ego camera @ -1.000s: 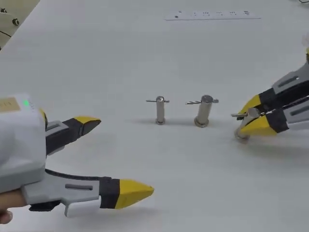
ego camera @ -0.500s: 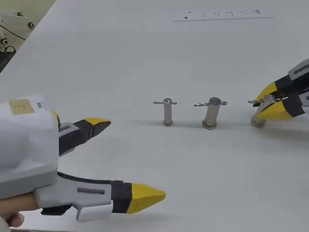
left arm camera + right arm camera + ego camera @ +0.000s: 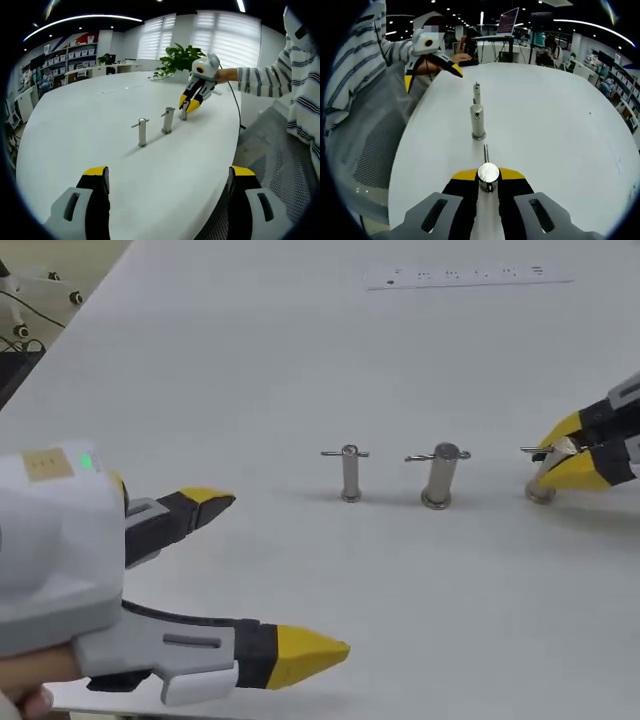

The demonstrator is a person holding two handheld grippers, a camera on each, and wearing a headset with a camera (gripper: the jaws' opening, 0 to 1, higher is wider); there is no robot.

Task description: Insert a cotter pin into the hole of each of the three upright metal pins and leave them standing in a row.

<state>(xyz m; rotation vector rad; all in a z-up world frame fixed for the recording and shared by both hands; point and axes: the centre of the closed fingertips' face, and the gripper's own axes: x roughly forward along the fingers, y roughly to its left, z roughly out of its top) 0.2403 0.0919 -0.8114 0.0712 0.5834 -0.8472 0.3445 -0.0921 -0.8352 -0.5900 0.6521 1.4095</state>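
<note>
Metal pins: 3 counted, upright in a row on white table | cotter pins: 3 counted, one through each | right gripper clamped on end pin | left gripper held wide, empty

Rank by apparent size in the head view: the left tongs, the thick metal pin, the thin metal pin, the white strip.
1. Left tongs, though they are nearest the camera.
2. White strip, long but far away.
3. Thick metal pin.
4. Thin metal pin, slightly smaller.
</note>
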